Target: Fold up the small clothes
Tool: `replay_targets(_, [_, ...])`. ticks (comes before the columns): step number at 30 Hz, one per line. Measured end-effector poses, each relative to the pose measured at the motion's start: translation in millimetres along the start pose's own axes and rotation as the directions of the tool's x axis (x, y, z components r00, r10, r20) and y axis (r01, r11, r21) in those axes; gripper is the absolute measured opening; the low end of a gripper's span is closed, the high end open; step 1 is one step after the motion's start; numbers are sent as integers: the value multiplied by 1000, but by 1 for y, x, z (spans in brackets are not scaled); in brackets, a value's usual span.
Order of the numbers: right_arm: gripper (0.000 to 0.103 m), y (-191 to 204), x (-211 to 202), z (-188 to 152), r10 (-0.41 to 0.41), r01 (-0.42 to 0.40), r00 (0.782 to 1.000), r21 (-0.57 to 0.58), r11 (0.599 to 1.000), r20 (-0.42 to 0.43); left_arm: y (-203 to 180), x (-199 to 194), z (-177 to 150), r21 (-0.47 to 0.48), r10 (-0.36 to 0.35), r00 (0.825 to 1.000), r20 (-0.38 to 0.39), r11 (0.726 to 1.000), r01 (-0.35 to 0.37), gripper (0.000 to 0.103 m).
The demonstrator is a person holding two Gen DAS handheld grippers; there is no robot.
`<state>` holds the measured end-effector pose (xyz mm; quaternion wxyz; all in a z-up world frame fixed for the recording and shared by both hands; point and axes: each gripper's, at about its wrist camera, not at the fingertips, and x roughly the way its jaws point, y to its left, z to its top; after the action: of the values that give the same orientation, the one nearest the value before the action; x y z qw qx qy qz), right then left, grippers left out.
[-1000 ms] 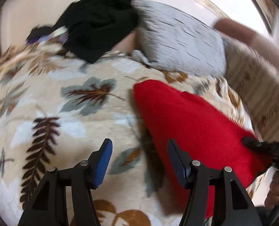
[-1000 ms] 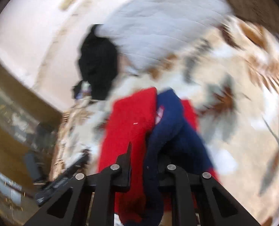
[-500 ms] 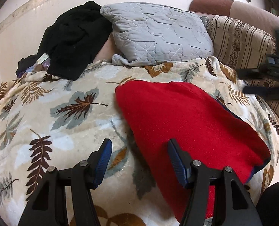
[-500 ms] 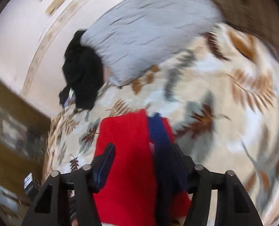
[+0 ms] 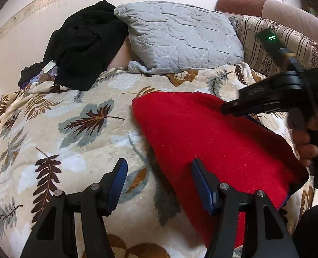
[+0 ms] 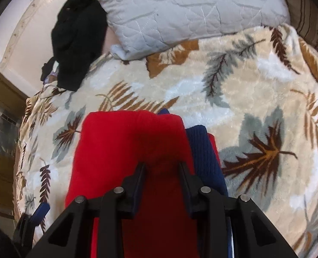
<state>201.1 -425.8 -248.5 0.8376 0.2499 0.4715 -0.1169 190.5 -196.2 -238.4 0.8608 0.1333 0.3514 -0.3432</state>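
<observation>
Red knit: garment (image 5: 212,142) spread on leaf-print blanket (image 5: 73,154) over a bed, toward the right side in the left wrist view, near edge running off toward the camera. Navy part (image 6: 204,150) peeking out along its right side in the right wrist view, lying against the red.

Left tongs (image 5: 159,165) open, wide gap, hanging over the garment's left edge: left finger above bare blanket, right finger above red cloth. Nothing gripped, pads clear of the fabric.

Right tongs (image 6: 162,167) pointing steeply down over the middle of the garment, jaws closing, red cloth showing in the gap between them, shadowed and slightly humped. Cannot tell whether the pads already press on it. Same tool seen side-on at the right of the left wrist view, tip at the garment's far edge, hand (image 5: 305,148) wrapped round its handle.

Beyond the garment: grey quilted pillow (image 5: 180,40) at the head of the bed, well apart from the red. Black clothes (image 5: 83,43) heaped just left of the pillow, touching it. Striped cushion (image 5: 266,43) right of the pillow.
</observation>
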Motion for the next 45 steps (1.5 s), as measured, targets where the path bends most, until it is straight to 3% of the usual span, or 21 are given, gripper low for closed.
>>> replay_targets(7, [35, 11, -51, -40, 5, -3, 999, -50, 999, 34, -2, -1, -2, 16, 23, 1000, 9, 1000, -23, 63])
replay_targets(12, [35, 2, -22, -65, -25, 24, 999, -33, 999, -31, -4, -1, -2, 28, 34, 999, 11, 999, -34, 63])
replay_targets(25, [37, -4, -59, -72, 48, -48, 999, 5, 999, 7, -2, -2, -3, 31, 53, 999, 11, 998, -53, 63])
replay_targets(29, [37, -5, -35, -80, 25, -26, 997, -13, 1000, -70, -3, -2, -3, 29, 50, 999, 10, 998, -51, 64])
replay_targets(35, [38, -6, -31, -80, 33, -34, 998, -20, 999, -53, -4, -1, -3, 28, 57, 998, 10, 998, -57, 65])
replay_targets(41, [38, -17, -50, -75, 115, -114, 993, 24, 993, -28, -4, 0, -2, 24, 61, 998, 10, 998, -61, 66])
replay_targets(42, [41, -17, -53, -74, 125, -125, 992, 26, 992, -13, -3, 0, -1, 22, 60, 998, 9, 998, -60, 66])
replay_targets(43, [61, -19, -57, -73, 134, -134, 991, 32, 991, 5, -3, 0, -1, 21, 60, 998, 9, 998, -60, 66])
replay_targets(45, [75, -26, -68, -70, 152, -156, 986, 59, 986, 71, -4, 0, -1, 21, 60, 998, 9, 998, -60, 66])
